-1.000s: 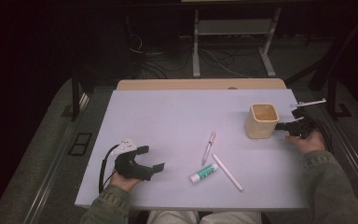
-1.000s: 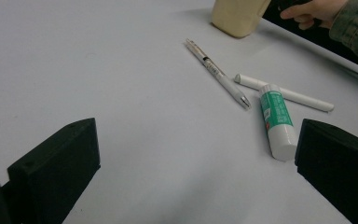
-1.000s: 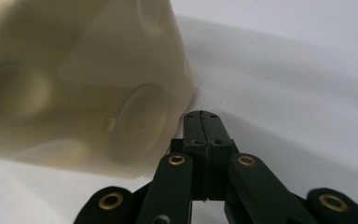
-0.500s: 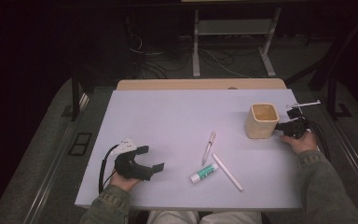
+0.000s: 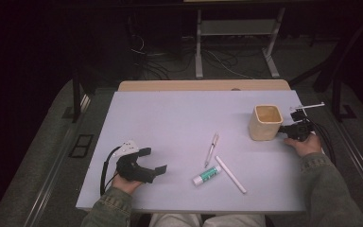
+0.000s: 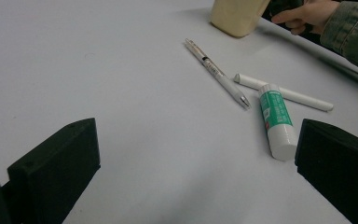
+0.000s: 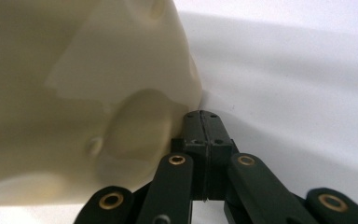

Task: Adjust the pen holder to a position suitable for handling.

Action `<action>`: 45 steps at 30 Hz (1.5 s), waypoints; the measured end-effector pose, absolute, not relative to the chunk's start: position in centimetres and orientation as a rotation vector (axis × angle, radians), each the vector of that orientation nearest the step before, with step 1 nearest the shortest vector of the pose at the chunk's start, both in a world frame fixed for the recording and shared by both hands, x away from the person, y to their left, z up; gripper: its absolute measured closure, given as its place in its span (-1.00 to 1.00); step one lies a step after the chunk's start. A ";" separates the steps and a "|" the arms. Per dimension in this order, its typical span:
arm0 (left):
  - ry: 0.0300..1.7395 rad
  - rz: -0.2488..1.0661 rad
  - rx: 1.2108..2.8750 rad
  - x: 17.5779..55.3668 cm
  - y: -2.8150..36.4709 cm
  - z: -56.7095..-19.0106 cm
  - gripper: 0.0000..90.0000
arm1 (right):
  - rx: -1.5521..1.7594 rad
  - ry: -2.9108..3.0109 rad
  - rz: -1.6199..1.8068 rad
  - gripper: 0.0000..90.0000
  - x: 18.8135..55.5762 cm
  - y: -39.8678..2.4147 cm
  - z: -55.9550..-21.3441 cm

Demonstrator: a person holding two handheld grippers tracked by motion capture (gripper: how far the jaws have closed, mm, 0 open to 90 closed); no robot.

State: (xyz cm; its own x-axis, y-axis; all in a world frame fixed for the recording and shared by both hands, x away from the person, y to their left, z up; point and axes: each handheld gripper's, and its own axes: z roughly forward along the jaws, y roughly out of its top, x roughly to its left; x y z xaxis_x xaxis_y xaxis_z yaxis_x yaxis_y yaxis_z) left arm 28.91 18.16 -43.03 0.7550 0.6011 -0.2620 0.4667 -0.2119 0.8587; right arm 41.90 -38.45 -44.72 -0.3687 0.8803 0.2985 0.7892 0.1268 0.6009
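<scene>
My left gripper [image 5: 153, 161] rests at the table's front left, open, its black jaws wide apart with only bare tabletop between them [image 6: 196, 140]. Ahead of it lie a white pen [image 5: 211, 149] [image 6: 216, 74], a green-and-white glue stick [image 5: 207, 175] [image 6: 276, 119] and a white rod [image 5: 230, 174] [image 6: 284, 92]. A cream square cup [image 5: 266, 123] [image 6: 237, 16] [image 7: 74, 93] stands at the right. My right gripper [image 5: 286, 129] [image 7: 204, 122] is shut on nothing, its tips right beside the cup's lower side; whether they touch it I cannot tell.
The pale table [image 5: 170, 118] has a wooden strip [image 5: 203, 85] along its far edge. Cables trail over the dark floor beyond it, by a metal stand [image 5: 236, 28]. The right hand [image 6: 303, 14] lies near the table's right edge.
The right hand has edged slightly left toward the cup. The left gripper has kept still.
</scene>
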 end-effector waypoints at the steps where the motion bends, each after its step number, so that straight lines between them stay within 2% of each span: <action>1: 0.822 0.154 1.855 28.9 18.1 -43.0 -1.00 | 1.683 2.259 1.066 0.99 41.9 -38.4 -44.7; 45: 0.816 0.160 1.861 28.9 18.1 -43.0 -1.00 | 1.681 2.303 1.075 0.99 40.5 -33.4 -44.6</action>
State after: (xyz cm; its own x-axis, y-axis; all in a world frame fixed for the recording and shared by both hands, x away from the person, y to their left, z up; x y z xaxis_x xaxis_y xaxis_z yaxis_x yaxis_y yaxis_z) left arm 28.85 18.10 -43.00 0.7584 0.6004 -0.2537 0.4603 -0.2179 0.8606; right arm 40.55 -33.40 -44.57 -0.3884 0.8653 0.3169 0.7985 0.1444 0.5845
